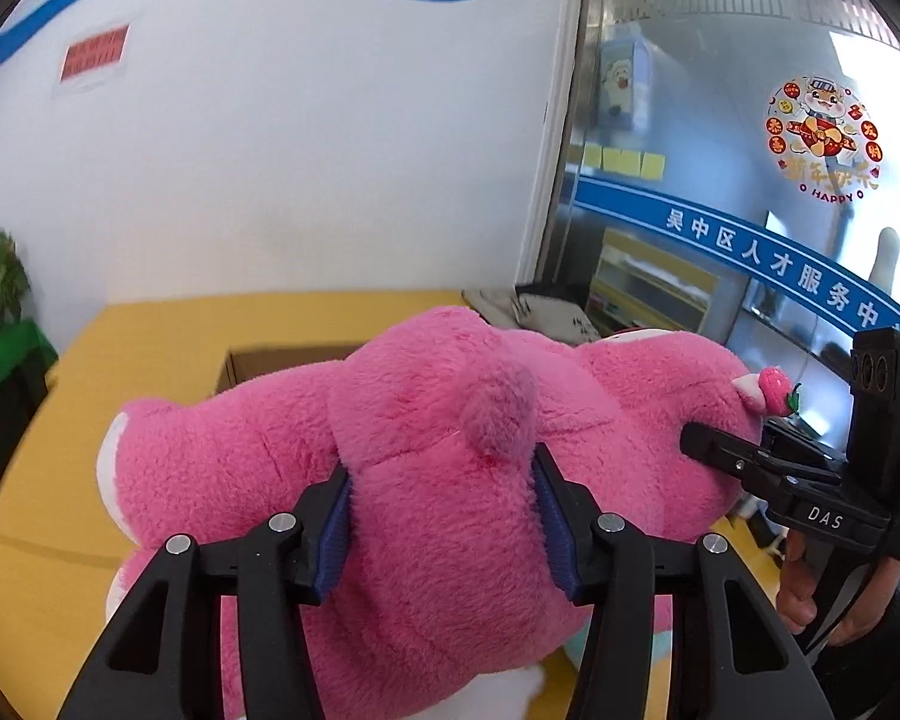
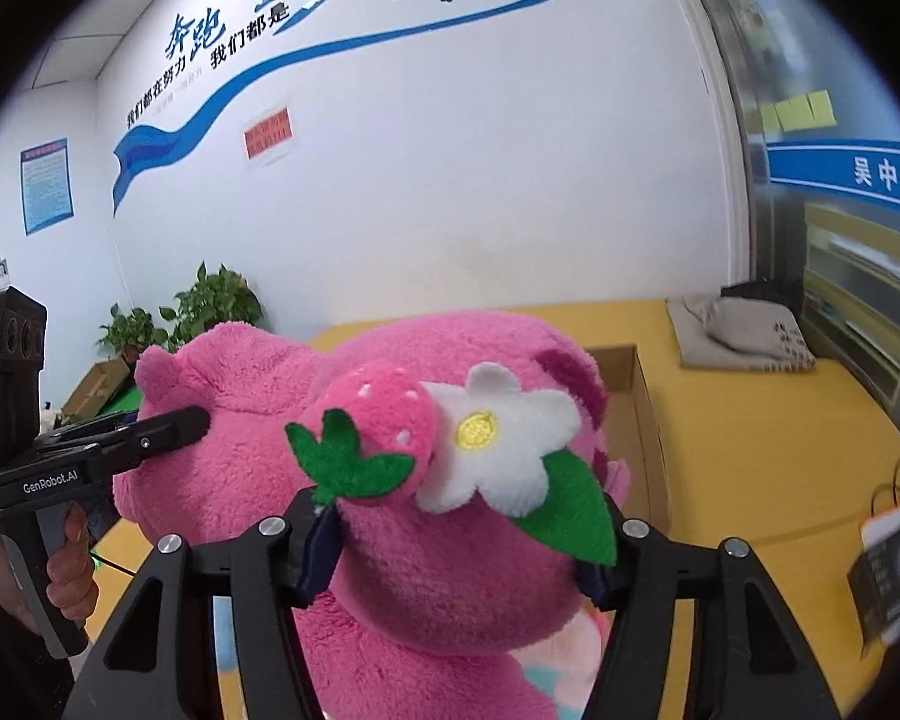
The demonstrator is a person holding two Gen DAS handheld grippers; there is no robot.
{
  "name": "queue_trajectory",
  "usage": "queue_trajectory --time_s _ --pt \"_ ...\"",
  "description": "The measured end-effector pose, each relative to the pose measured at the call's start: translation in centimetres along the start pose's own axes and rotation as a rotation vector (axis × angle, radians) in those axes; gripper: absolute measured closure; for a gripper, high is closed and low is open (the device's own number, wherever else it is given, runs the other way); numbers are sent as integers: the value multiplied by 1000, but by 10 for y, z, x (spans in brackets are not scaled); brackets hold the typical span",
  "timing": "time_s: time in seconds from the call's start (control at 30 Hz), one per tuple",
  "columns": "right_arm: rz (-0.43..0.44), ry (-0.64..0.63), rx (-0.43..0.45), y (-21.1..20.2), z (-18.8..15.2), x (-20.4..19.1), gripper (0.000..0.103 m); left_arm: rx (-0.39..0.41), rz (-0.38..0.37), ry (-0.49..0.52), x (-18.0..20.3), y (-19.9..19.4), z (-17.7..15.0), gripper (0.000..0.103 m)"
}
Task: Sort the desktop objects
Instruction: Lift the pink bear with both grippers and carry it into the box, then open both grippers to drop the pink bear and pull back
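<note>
Both grippers clamp one pink plush bear (image 1: pixel 450 420), held above the yellow table (image 1: pixel 168 324). The left gripper (image 1: pixel 444 516) pinches the bear's rump just below its tail, blue pads sunk into the fur. The right gripper (image 2: pixel 462 546) grips the head under the felt strawberry (image 2: pixel 378 426) and white flower (image 2: pixel 498 438). An open cardboard box (image 2: pixel 642 402) sits on the table behind the toy; a grey folded bag (image 2: pixel 744 330) lies farther back.

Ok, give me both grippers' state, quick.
Left gripper: shut on the plush bear.
Right gripper: shut on the bear's head.
</note>
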State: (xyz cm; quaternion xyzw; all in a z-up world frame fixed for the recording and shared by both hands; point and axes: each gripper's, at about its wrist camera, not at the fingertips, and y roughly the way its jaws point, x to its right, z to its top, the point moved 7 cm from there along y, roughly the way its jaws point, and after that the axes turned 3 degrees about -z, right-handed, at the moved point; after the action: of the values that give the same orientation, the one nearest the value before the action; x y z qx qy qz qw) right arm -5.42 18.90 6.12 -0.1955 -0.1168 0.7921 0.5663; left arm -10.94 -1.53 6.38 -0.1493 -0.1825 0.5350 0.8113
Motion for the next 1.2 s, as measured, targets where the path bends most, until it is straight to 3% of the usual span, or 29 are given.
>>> queue_trajectory --time_s 0.17,0.27,0.43,0.6,0.77,1.03,1.1,1.2 --pt "-2 -4 22 69 66 24 42 -11 15 49 -32 76 70 49" --pt "-6 15 16 119 87 44 42 -58 -1 42 -57 141 87 50" --pt "-41 9 -85 223 80 84 42 -193 -25 -36 -101 259 71 50" --pt "-56 3 -226 316 54 125 42 -305 -45 -106 -131 345 34 51" --pt "-118 -2 -344 343 6 139 41 -381 -20 -80 -136 373 -3 50" --pt "-142 40 -373 339 -6 146 37 -418 15 -33 -129 377 -17 41" --pt "-148 43 -378 335 -6 145 36 -419 20 -29 -130 380 -19 38" --pt "-174 47 -399 338 -10 149 30 -426 23 -58 -134 385 -24 24"
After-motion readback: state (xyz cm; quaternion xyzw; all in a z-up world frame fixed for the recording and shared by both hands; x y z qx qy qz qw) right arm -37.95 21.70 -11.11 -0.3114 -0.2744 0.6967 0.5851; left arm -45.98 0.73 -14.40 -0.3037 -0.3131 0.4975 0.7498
